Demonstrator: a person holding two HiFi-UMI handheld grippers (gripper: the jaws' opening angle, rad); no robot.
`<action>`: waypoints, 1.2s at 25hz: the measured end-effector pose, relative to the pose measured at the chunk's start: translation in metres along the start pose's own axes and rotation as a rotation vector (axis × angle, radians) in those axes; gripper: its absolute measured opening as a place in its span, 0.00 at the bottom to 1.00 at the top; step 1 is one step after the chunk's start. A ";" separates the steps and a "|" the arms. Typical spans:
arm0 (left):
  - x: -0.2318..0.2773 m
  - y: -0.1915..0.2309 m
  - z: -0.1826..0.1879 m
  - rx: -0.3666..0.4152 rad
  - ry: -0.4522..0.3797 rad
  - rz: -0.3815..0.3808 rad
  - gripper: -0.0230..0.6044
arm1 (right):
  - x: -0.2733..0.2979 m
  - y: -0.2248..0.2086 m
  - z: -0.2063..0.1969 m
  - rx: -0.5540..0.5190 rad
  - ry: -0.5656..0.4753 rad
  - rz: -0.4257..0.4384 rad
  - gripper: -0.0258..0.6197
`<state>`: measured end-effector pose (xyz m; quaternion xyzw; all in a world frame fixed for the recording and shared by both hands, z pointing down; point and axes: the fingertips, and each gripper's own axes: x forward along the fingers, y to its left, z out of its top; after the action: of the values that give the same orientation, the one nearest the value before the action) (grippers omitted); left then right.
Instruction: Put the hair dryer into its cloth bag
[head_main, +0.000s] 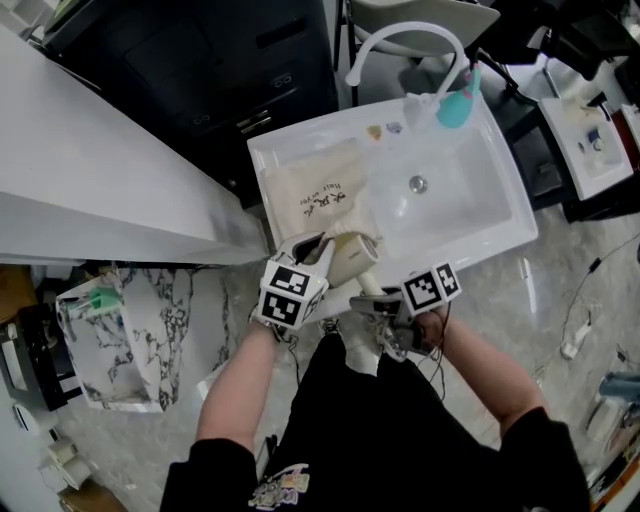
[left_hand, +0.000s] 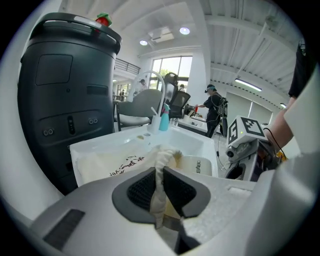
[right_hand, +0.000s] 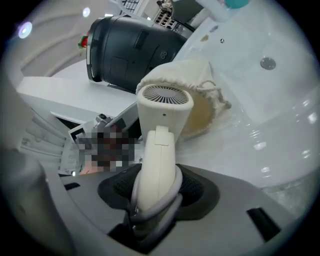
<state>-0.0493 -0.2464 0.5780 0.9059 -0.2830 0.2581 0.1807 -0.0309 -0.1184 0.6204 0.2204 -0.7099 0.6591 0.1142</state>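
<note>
A cream cloth bag (head_main: 318, 195) with dark lettering lies on the left part of the white sink (head_main: 500, 215). My left gripper (head_main: 316, 248) is shut on the bag's gathered rim (left_hand: 159, 175), lifting it at the sink's front edge. My right gripper (head_main: 378, 305) is shut on the handle of the cream hair dryer (right_hand: 156, 165), with the grey cord wound round that handle. The dryer's head (head_main: 352, 258) points at the bag's open mouth (right_hand: 200, 115), just in front of it. In the left gripper view the dryer's body (left_hand: 194, 165) shows right behind the pinched cloth.
A curved white faucet (head_main: 400, 40) and a teal bottle (head_main: 458, 105) stand at the sink's far rim; the drain (head_main: 418, 183) lies mid-basin. A black cabinet (head_main: 230, 60) and a white counter (head_main: 90, 170) flank the sink on the left. People stand far off (left_hand: 215, 107).
</note>
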 end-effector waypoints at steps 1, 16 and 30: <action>-0.001 0.000 0.001 0.008 -0.001 -0.003 0.11 | 0.004 0.001 0.002 0.016 0.003 0.026 0.35; -0.006 -0.018 -0.005 0.100 0.032 -0.103 0.11 | 0.017 -0.013 0.048 0.204 -0.119 0.066 0.36; -0.015 -0.020 -0.003 0.063 0.010 -0.162 0.11 | 0.039 -0.028 0.095 0.224 -0.257 0.000 0.36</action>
<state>-0.0488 -0.2229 0.5676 0.9298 -0.1996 0.2557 0.1738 -0.0394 -0.2192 0.6531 0.3142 -0.6406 0.7006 -0.0029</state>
